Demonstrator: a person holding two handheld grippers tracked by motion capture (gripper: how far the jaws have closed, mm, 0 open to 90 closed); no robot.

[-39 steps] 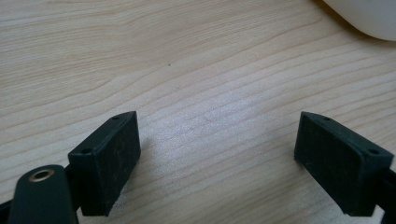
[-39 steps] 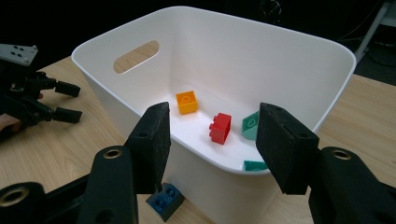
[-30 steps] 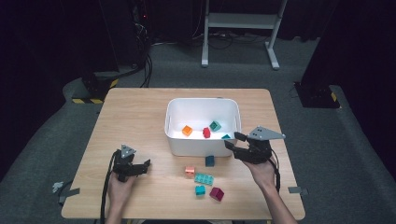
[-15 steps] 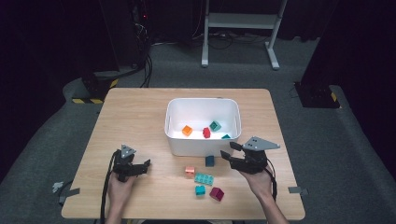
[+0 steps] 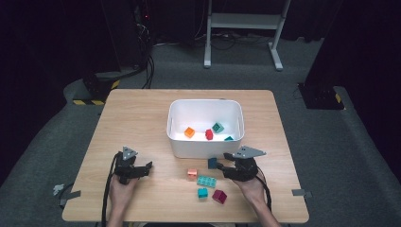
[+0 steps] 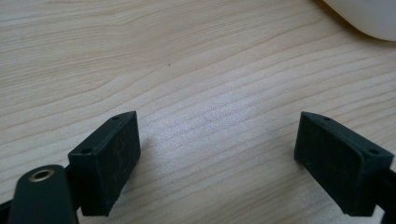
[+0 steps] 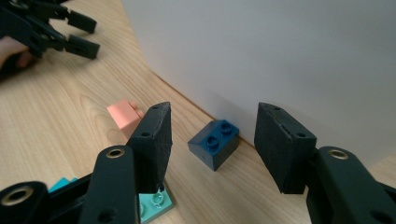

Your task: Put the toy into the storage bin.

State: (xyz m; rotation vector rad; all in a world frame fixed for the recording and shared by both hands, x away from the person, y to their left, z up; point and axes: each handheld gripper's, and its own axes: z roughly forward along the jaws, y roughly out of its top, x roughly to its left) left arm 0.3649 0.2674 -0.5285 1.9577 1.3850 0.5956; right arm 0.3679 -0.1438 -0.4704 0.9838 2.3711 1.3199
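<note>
A white bin stands mid-table and holds an orange brick, a red brick and teal bricks. In front of it lie a dark blue brick, a pink brick, a flat teal brick, a small teal brick and a maroon brick. My right gripper is open, low on the table, with the dark blue brick just ahead between its jaws. My left gripper rests open on bare wood at the left.
The bin's white wall rises right behind the dark blue brick. The wooden table has free room on its left half and behind the bin. Cables and a metal stand are on the floor beyond the table.
My right gripper has come down from beside the bin's front right corner and moved left toward the dark blue brick. The left gripper has stayed put.
</note>
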